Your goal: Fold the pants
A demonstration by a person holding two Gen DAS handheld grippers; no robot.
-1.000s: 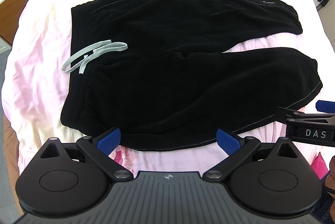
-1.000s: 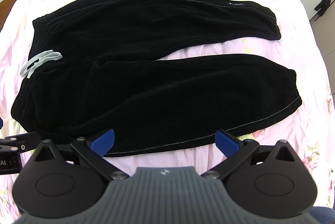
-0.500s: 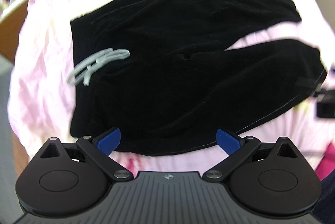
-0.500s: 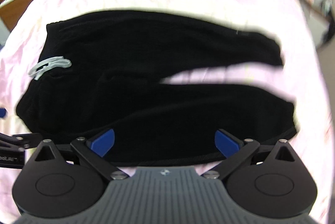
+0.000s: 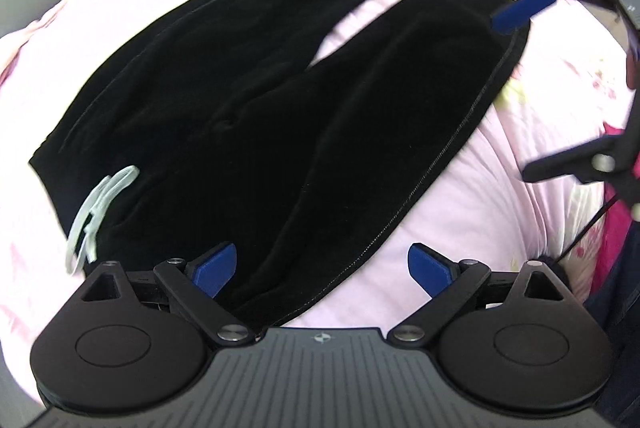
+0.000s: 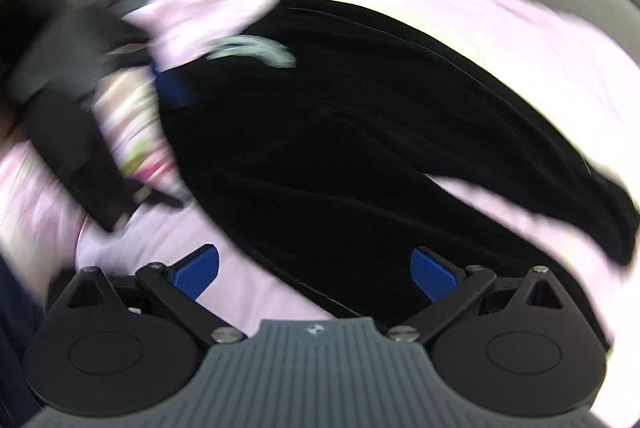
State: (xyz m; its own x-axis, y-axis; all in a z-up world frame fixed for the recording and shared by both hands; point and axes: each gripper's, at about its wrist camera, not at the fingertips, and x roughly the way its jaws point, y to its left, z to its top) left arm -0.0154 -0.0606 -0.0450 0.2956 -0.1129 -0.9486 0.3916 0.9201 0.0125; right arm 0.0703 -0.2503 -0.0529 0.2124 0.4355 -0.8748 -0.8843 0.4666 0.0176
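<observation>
On the pink bedspread (image 5: 500, 195) — black pants (image 5: 280, 99) lying flat, both grippers hovering at the near edge with blue pads apart.

The left gripper (image 5: 322, 264) is sitting wide apart at the waist end, its left pad over black fabric beside the pale drawstring (image 5: 96, 207), gripping nothing. The right gripper (image 6: 316, 270) is likewise spread — straddling the near leg's seam close to the cuff end; its view is motion-blurred, so contact with the cloth is unclear.
</observation>
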